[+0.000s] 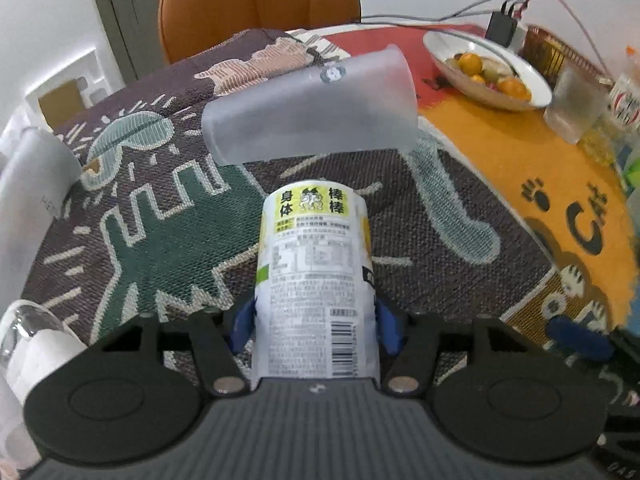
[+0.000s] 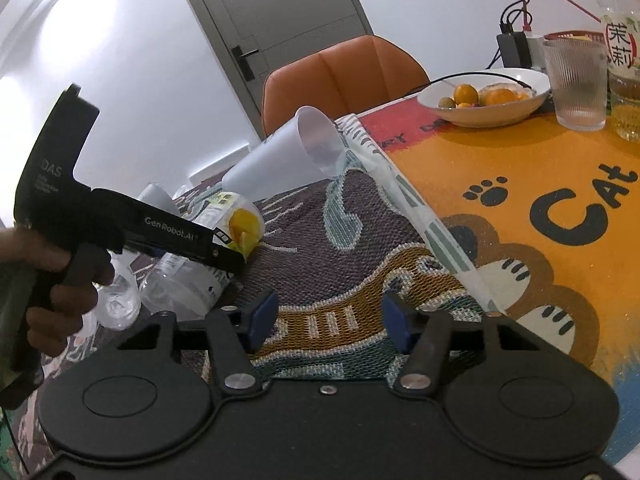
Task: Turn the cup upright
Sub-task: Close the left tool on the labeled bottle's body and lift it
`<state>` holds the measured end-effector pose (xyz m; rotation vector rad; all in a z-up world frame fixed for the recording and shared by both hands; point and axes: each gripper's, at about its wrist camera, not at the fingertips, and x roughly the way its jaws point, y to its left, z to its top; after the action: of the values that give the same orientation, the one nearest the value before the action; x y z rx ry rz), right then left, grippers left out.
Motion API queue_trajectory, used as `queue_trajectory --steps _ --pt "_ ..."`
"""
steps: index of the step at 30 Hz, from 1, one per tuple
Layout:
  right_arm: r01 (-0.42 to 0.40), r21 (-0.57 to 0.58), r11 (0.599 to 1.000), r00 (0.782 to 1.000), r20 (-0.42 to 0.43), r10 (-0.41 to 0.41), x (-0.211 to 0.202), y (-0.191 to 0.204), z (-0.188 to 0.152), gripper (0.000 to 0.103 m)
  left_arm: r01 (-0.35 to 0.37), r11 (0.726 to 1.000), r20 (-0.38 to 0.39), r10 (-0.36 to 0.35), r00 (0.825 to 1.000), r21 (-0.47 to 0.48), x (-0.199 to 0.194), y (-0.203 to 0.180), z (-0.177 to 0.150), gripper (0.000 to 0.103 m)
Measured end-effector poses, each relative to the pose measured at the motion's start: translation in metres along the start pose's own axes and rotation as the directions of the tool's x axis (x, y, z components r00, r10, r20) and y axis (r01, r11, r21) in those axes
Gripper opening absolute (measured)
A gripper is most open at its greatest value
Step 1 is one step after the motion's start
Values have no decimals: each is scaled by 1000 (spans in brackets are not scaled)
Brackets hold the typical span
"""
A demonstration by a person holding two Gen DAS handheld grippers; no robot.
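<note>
The left gripper (image 1: 316, 328) is clenched on a labelled can (image 1: 316, 280), its blue fingers (image 1: 242, 326) pressed to both sides. The right gripper (image 2: 328, 320) hangs released, jaws wide apart over the woven cloth (image 2: 320, 240). Beyond the can, the frosted cup (image 1: 310, 108) lies tilted on its side, mouth toward the fruit bowl (image 1: 532, 84).

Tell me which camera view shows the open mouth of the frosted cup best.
The right wrist view: the frosted cup lies tilted with its open rim turned toward this camera, so the inside shows. The left wrist view shows the frosted cup only side-on, beyond the labelled cup in the left gripper.
</note>
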<state>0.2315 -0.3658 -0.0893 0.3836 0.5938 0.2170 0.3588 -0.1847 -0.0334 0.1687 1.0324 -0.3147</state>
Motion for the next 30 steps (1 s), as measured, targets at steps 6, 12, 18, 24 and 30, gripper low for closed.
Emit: queue_trajectory --steps 6,12,18,24,30 --pt "-1 14 1000 1000 1 1 -3 3 1 58 28 1000 9 -28 1000 -10 -15 5 -2 60" --pt "6 11 1000 1000 6 -6 -10 11 -2 58 37 999 41 -38 998 12 -38 5 -13 60" --pt "-13 -16 1000 1000 4 14 -20 25 -7 58 45 999 73 -47 996 27 -64 5 -35 60" --pt "-37 -36 999 999 -5 37 -32 39 -17 61 50 999 103 -49 993 -3 -88 7 -66 60" --pt "-61 -86 994 998 -17 60 -47 52 -26 74 51 999 97 -49 994 -18 -99 7 -105 60"
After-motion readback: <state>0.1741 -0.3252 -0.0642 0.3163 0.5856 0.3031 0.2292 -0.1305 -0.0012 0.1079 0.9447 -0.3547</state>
